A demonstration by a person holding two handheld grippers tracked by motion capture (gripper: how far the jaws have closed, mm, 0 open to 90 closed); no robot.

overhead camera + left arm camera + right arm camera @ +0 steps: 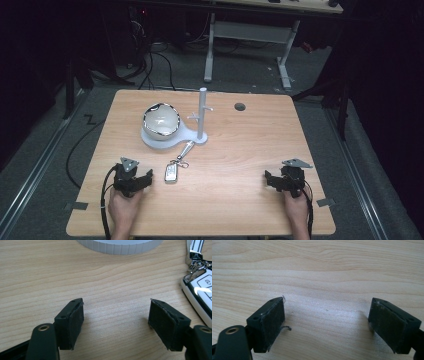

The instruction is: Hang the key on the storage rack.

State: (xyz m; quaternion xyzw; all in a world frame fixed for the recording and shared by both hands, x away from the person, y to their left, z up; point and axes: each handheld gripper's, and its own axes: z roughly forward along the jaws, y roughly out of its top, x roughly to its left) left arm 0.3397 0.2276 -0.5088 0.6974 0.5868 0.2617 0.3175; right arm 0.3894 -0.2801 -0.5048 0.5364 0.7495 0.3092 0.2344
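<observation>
Unlabelled car key [171,173] beside left hand-held gripper [141,181]

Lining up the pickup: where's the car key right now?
High view: the car key lies flat on the table, just right of the left claw, in front of the white stand.

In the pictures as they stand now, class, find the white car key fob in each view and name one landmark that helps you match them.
High view: the car key fob lies on the table near the front, just right of the left hand-held gripper, its strap running up toward the white stand base.
Left gripper view: at the right edge, beyond the right jaw.
Right gripper view: bare tabletop between the jaws, no fob.
Shared landmark: the white stand base.
</observation>
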